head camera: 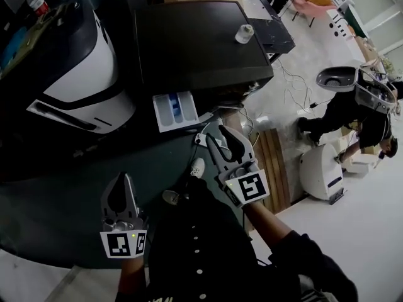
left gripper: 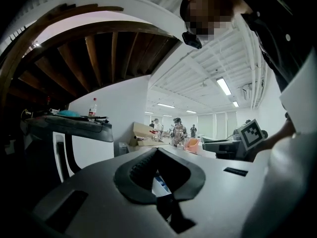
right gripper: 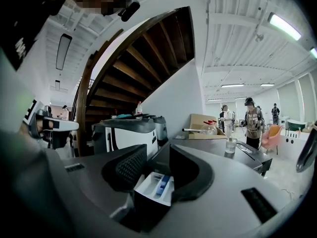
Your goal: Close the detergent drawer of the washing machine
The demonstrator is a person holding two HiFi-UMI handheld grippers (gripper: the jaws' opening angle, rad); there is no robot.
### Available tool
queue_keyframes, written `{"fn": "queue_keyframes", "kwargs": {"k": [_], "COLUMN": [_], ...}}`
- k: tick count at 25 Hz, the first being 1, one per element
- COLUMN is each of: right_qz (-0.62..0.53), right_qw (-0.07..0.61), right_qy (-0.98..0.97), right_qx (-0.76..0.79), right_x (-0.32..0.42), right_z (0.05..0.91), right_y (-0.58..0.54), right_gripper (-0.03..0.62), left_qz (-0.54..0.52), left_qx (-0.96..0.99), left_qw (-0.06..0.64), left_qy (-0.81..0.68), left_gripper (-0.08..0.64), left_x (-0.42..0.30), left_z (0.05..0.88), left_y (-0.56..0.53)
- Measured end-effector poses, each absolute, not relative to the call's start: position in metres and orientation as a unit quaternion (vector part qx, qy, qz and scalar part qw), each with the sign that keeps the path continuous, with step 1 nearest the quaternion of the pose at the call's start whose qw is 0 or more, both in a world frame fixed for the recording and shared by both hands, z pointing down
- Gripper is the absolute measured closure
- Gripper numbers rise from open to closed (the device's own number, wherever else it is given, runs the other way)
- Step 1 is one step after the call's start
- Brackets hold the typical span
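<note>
The dark washing machine stands ahead of me. Its white detergent drawer, with a blue insert, sticks out of the front at the top left. My right gripper is open just right of the drawer and clear of it. In the right gripper view the drawer shows low between the spread fingers of that gripper, and nothing is held. My left gripper hangs lower left, well short of the machine. Its tips meet, so it is shut and empty, with a sliver of the drawer visible below them.
A small clear bottle stands on the machine's top. A white-and-black appliance sits close on the left. Cables and a white plug strip lie under the drawer, and wooden slats lie to the right. Another person crouches far right.
</note>
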State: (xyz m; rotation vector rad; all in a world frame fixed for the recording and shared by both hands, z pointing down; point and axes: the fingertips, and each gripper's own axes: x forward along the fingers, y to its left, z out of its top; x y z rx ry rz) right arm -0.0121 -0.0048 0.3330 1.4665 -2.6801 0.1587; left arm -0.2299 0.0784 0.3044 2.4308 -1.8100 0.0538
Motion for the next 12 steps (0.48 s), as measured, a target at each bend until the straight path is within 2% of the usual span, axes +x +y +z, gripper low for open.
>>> {"fn": "queue_keyframes", "kwargs": {"k": [7,12], "right_qz": [0.075,0.134], "right_qw": [0.083,0.111], "right_qy": [-0.870,-0.852], "right_qx": [0.481,0.494], "right_x": [-0.025,-0.032], "right_z": [0.402,0.461], "right_y": [-0.031,-0.029], "right_gripper": [0.434,0.434], "left_qz": [0.030,0.052], "left_qx": [0.795,0.795], "left_qw": [0.071,0.097], "left_qy": [-0.602,-0.597], "left_gripper": [0.546,0.546], "left_x": [-0.226,-0.221], "left_z": [0.319,0.334], "left_y": [0.070,0.072]}}
